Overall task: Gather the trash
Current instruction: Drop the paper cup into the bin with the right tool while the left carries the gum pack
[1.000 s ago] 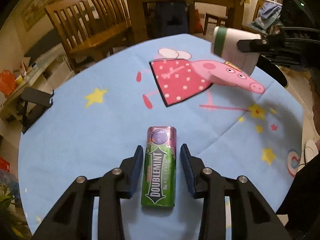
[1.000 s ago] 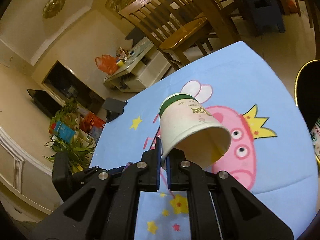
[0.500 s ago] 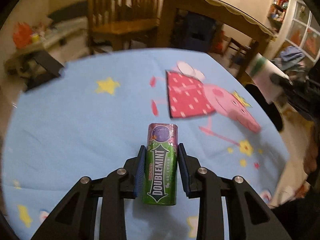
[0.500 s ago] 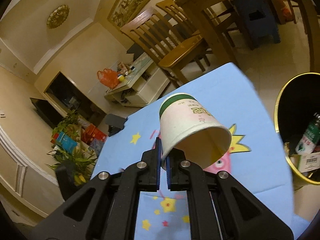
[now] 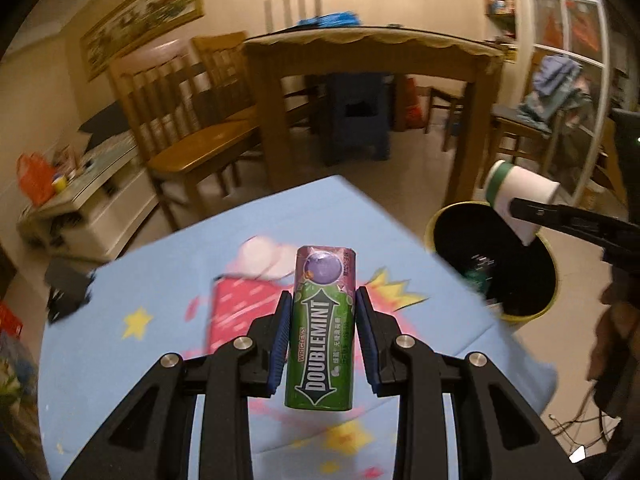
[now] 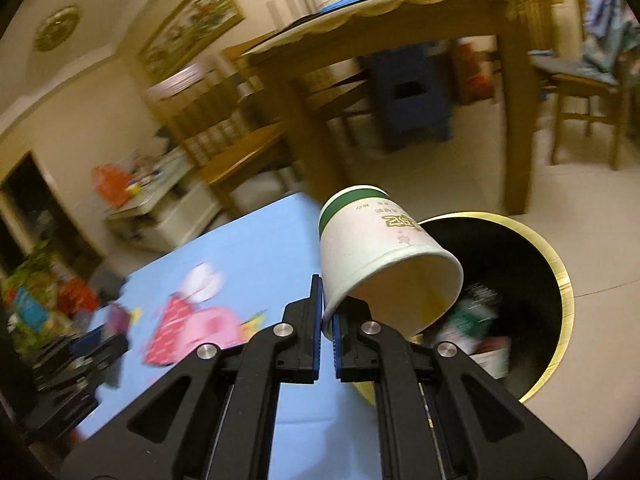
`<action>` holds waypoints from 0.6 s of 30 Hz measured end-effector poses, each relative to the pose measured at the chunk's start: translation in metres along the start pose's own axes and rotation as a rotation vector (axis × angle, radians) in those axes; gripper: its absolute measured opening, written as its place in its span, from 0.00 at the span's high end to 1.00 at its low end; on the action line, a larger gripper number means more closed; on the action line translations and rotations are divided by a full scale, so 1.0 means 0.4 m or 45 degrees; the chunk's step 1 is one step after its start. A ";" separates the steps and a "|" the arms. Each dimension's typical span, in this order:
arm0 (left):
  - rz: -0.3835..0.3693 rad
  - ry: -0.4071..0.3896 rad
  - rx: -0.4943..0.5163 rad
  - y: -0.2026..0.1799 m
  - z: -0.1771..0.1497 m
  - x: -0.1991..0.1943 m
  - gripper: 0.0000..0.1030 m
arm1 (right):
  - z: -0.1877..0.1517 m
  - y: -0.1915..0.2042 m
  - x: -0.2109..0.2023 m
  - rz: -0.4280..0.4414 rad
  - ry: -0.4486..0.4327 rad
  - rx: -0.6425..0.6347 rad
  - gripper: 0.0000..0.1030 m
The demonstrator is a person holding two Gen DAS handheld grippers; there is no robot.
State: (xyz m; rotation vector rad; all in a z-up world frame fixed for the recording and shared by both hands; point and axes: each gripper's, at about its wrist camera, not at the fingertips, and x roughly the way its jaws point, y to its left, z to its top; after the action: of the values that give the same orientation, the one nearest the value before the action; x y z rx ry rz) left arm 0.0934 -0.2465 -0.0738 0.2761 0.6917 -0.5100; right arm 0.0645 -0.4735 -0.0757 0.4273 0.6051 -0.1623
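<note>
The left gripper (image 5: 322, 330), jaws partly closed, has its pads clamped on the flat sides of the gum pack (image 5: 323, 330), held clear above the blue table (image 5: 140, 280), over its middle. The pack looks light, stiff and glossy, so likely slippery; a mid-length hold on the broad sides suits it. Its long axis runs straight ahead along the fingers, purple end pointing away towards the table's far corner. The right gripper (image 6: 328, 320), nearly shut, pinches the rim wall of the paper cup (image 6: 380, 264): light, thin, easily crushed. The cup lies tilted, mouth towards the camera and down, base away, over the bin (image 6: 560, 280) just off the table's right edge.
</note>
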 end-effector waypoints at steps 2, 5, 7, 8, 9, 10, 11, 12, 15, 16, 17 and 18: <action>-0.030 -0.016 0.025 -0.047 0.020 0.009 0.71 | 0.020 -0.035 -0.005 -0.048 -0.044 0.017 0.95; -0.058 -0.027 0.057 -0.099 0.045 0.019 0.71 | 0.035 -0.081 -0.009 -0.081 -0.079 0.050 0.95; -0.071 -0.032 0.073 -0.128 0.057 0.030 0.71 | 0.035 -0.112 0.011 -0.106 -0.049 0.074 0.94; -0.078 -0.031 0.079 -0.139 0.061 0.034 0.71 | 0.029 -0.124 0.021 -0.127 -0.024 0.084 0.92; -0.087 -0.030 0.088 -0.154 0.068 0.044 0.71 | 0.024 -0.141 0.031 -0.147 0.000 0.094 0.92; -0.088 -0.031 0.093 -0.167 0.068 0.047 0.71 | 0.018 -0.165 0.052 -0.177 0.042 0.116 0.89; -0.092 -0.030 0.099 -0.176 0.069 0.052 0.71 | 0.012 -0.190 0.071 -0.211 0.089 0.138 0.72; -0.102 -0.024 0.106 -0.190 0.073 0.063 0.71 | 0.006 -0.214 0.083 -0.236 0.120 0.165 0.62; -0.117 -0.019 0.117 -0.213 0.071 0.068 0.71 | 0.001 -0.249 0.079 -0.267 0.113 0.222 0.44; -0.125 -0.016 0.123 -0.225 0.074 0.074 0.71 | 0.002 -0.255 0.065 -0.264 0.091 0.234 0.41; -0.131 -0.014 0.128 -0.233 0.075 0.078 0.71 | 0.007 -0.262 0.043 -0.263 0.050 0.253 0.35; -0.141 -0.010 0.136 -0.246 0.079 0.085 0.71 | 0.013 -0.266 0.016 -0.275 -0.001 0.266 0.31</action>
State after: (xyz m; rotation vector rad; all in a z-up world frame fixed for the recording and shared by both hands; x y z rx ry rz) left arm 0.0804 -0.3541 -0.0806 0.3370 0.6754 -0.6545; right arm 0.0436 -0.5718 -0.1119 0.5635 0.6359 -0.4348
